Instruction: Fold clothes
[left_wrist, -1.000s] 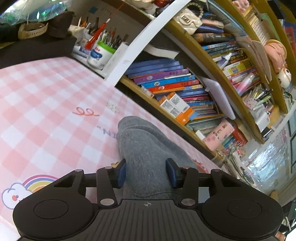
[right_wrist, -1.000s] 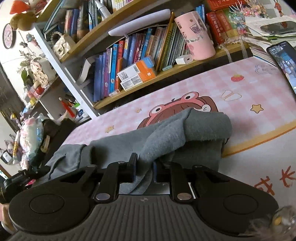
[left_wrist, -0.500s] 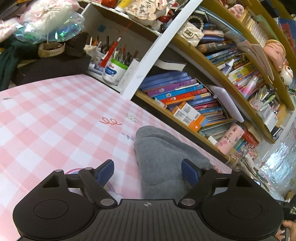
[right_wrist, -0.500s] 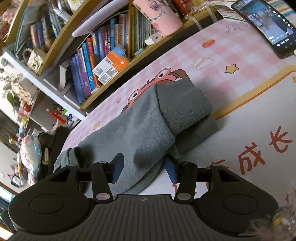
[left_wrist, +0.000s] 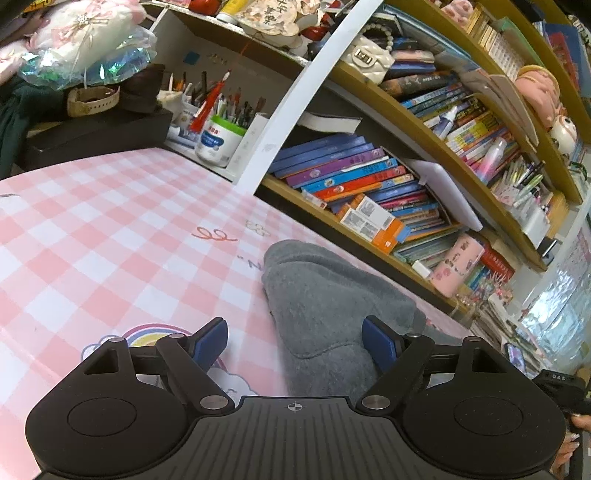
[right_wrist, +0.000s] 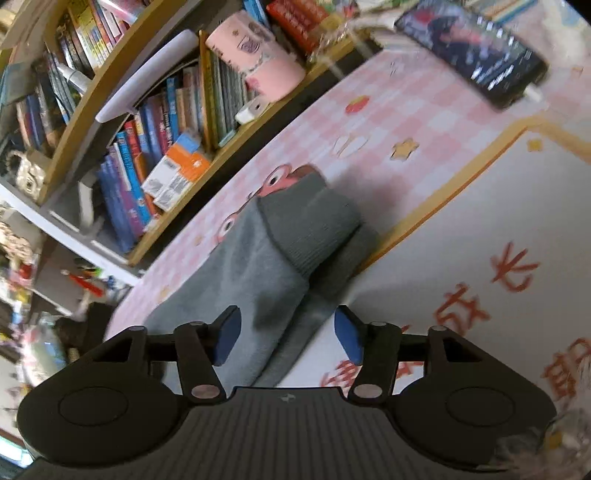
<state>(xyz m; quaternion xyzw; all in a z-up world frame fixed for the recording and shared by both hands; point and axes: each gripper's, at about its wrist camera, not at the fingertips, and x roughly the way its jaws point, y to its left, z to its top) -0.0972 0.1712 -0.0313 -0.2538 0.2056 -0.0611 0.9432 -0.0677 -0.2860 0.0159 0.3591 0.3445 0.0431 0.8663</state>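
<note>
The grey garment (right_wrist: 273, 254) lies doubled lengthwise on the pink checked table (left_wrist: 110, 229), cuffs stacked, because both the left gripper (left_wrist: 295, 341) and right gripper (right_wrist: 284, 336), jaws just parted, straddle it without pressing, apparently releasing a completed fold.
</note>
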